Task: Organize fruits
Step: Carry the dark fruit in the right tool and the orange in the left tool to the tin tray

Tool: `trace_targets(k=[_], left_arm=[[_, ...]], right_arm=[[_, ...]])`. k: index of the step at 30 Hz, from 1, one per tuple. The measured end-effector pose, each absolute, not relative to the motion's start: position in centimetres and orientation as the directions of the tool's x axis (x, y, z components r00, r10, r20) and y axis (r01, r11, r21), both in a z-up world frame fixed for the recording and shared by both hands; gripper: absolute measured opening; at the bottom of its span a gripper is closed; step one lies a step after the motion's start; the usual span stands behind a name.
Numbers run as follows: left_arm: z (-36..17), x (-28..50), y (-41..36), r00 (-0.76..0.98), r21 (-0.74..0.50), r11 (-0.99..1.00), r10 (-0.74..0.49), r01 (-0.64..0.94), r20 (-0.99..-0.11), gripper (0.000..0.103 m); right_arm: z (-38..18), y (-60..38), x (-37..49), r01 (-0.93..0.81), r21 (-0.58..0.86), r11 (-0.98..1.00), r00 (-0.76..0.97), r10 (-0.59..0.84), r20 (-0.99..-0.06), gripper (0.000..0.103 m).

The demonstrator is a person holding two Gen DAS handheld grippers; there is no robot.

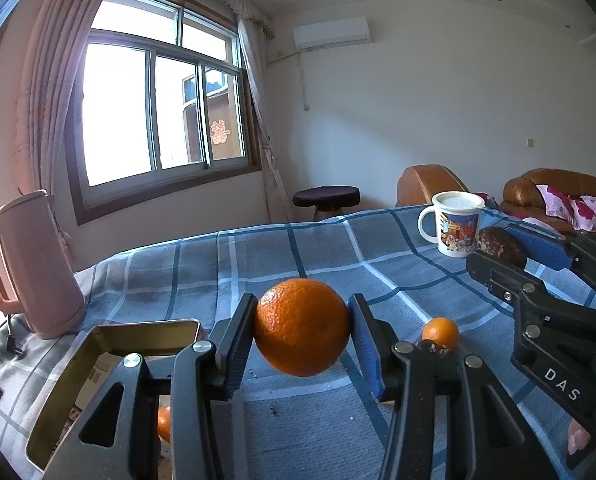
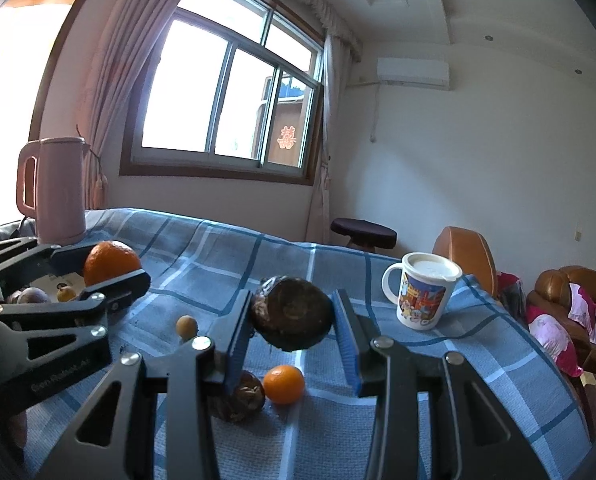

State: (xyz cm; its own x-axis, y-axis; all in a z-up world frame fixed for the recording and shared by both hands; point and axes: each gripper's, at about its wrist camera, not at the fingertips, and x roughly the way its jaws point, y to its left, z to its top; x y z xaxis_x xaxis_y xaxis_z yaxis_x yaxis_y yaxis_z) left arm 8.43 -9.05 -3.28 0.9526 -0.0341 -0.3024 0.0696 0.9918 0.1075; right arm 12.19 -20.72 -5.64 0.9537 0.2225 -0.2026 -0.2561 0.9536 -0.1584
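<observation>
My left gripper (image 1: 302, 316) is shut on a large orange (image 1: 302, 326) and holds it above the blue checked cloth, just right of an open gold tin (image 1: 138, 330). In the right wrist view the same orange (image 2: 112, 262) hangs over the tin's edge. My right gripper (image 2: 294, 314) is shut on a dark brown round fruit (image 2: 292, 320), lifted off the cloth. Below it lie a small tangerine (image 2: 284, 384), another brown fruit (image 2: 244, 398) and a small yellow fruit (image 2: 187, 325). A purple fruit (image 2: 30, 295) and a yellow one (image 2: 66, 293) sit inside the tin.
A pink kettle (image 1: 30, 264) stands at the table's far left behind the tin. A lidded cartoon mug (image 2: 422, 296) stands at the far right near the table edge. Brown sofas (image 1: 554, 192) and a dark stool (image 1: 326, 198) are beyond the table.
</observation>
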Motion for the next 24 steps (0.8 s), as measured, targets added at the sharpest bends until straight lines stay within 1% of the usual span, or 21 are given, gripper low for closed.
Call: trace_targets(k=[24], left_arm=[[-3.4, 8.1, -6.1, 0.946, 0.061, 0.997, -0.027, 0.049, -0.322, 0.049]], right_arm=[[-5.9, -18.0, 13.0, -0.280, -0.197, 0.940, 0.943, 0.231, -0.239, 0.042]])
